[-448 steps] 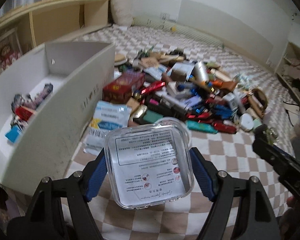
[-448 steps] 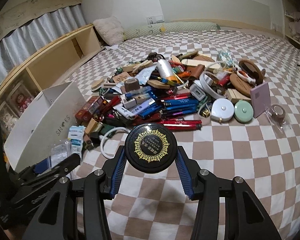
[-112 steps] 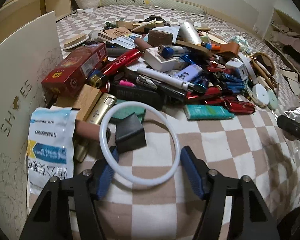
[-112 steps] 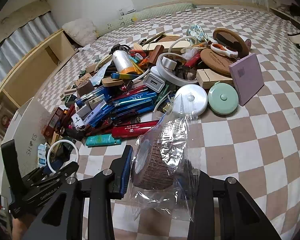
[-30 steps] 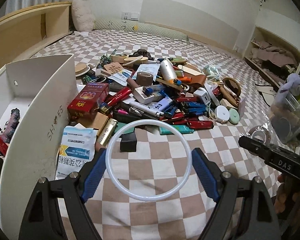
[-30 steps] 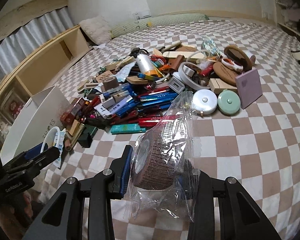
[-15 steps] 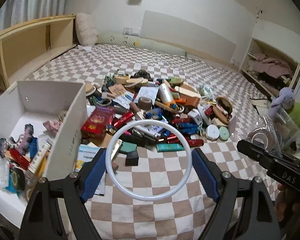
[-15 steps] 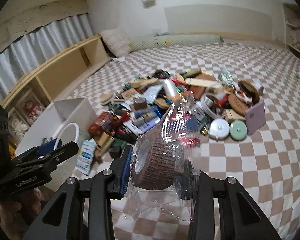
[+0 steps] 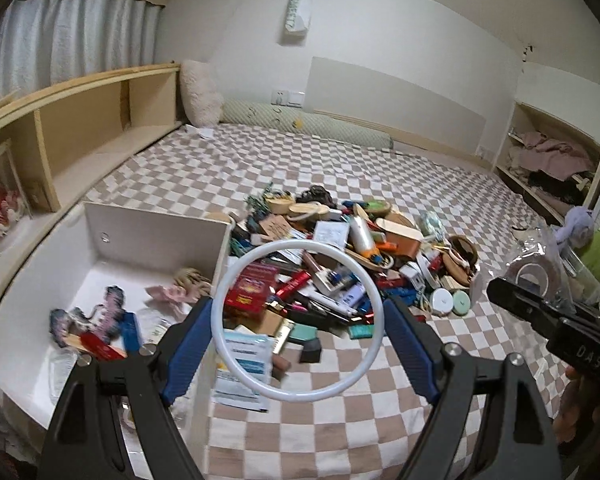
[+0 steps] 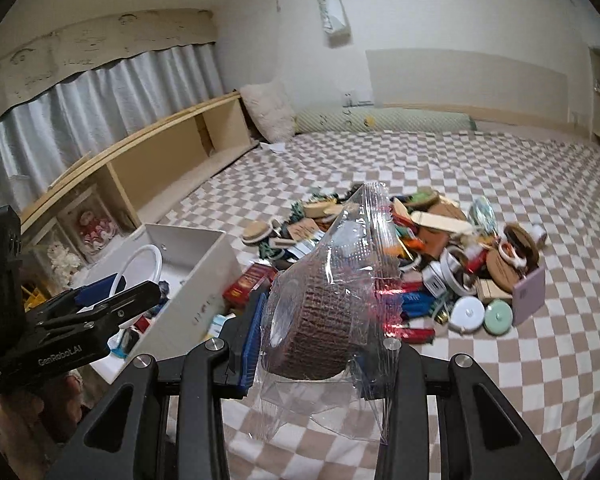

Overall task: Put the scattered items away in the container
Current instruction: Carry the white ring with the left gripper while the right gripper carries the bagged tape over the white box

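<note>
Left wrist view: left gripper clamps a thin white ring wide; right gripper pinches a bagged brown tape roll. Slick plastic could slip before the white box.

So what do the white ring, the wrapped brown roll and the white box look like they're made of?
White ring: probably smooth plastic or silicone; thin, even, faintly translucent, keeping its round shape between the jaws.
Brown roll: apparently woven or crepe fabric, like bandage; ribbed matte texture, inside a glossy clear plastic bag.
White box: looks like matte cardboard; thin flat walls with a small metal eyelet.
</note>
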Demonstrator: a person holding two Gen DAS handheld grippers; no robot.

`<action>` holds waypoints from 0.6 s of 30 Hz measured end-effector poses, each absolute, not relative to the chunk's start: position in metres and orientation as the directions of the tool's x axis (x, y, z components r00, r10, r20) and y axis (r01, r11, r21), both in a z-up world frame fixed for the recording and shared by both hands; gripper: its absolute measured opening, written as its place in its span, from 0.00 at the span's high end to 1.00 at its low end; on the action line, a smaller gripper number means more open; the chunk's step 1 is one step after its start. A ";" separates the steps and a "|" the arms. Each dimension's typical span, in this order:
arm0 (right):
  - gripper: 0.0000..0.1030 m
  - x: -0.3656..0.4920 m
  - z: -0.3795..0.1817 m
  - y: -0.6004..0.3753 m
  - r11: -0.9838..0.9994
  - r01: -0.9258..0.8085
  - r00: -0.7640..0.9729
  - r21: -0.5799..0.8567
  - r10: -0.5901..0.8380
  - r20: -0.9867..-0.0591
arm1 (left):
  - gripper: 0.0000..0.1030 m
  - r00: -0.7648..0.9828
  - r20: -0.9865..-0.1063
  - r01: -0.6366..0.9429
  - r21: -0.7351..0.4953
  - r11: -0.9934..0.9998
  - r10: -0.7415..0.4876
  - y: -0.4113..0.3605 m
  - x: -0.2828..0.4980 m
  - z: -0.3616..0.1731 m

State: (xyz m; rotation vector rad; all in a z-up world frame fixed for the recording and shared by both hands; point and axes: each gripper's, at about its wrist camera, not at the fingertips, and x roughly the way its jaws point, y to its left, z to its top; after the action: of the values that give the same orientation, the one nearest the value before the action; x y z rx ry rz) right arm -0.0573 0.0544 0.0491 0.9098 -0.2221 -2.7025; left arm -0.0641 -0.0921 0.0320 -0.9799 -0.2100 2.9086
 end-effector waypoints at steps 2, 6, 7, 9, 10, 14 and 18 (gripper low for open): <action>0.63 -0.059 0.053 0.049 -0.947 0.226 -0.764 0.229 -0.318 -0.562 | 0.18 -0.800 -0.593 -0.004 -0.154 -0.988 0.096 -0.102 -0.063 0.037; 0.63 -0.068 0.061 0.033 -0.938 0.255 -0.758 0.234 -0.344 -0.553 | 0.18 -0.809 -0.585 0.033 -0.144 -0.989 0.058 -0.123 -0.059 0.045; 0.63 -0.070 0.062 0.030 -0.935 0.262 -0.755 0.239 -0.352 -0.553 | 0.18 -0.810 -0.584 0.043 -0.141 -0.989 0.047 -0.129 -0.059 0.046; 0.63 -0.074 0.063 0.023 -0.929 0.276 -0.748 0.246 -0.368 -0.553 | 0.18 -0.810 -0.585 0.066 -0.136 -0.988 0.027 -0.141 -0.058 0.047; 0.63 -0.076 0.063 0.018 -0.927 0.284 -0.744 0.245 -0.374 -0.553 | 0.18 -0.810 -0.586 0.077 -0.136 -0.988 0.018 -0.148 -0.057 0.047; 0.63 -0.082 0.064 0.001 -0.921 0.309 -0.729 0.237 -0.390 -0.562 | 0.18 -0.805 -0.593 0.124 -0.147 -0.981 -0.013 -0.176 -0.056 0.046; 0.63 -0.087 0.062 -0.026 -0.917 0.353 -0.708 0.185 -0.391 -0.588 | 0.18 -0.790 -0.611 0.175 -0.143 -0.974 -0.052 -0.205 -0.058 0.042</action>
State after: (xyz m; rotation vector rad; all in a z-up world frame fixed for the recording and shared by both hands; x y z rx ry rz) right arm -0.0869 -0.0256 0.0617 0.9071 -0.0812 -2.5799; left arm -0.0581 -0.2054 0.0425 -1.0411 -0.3156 3.0756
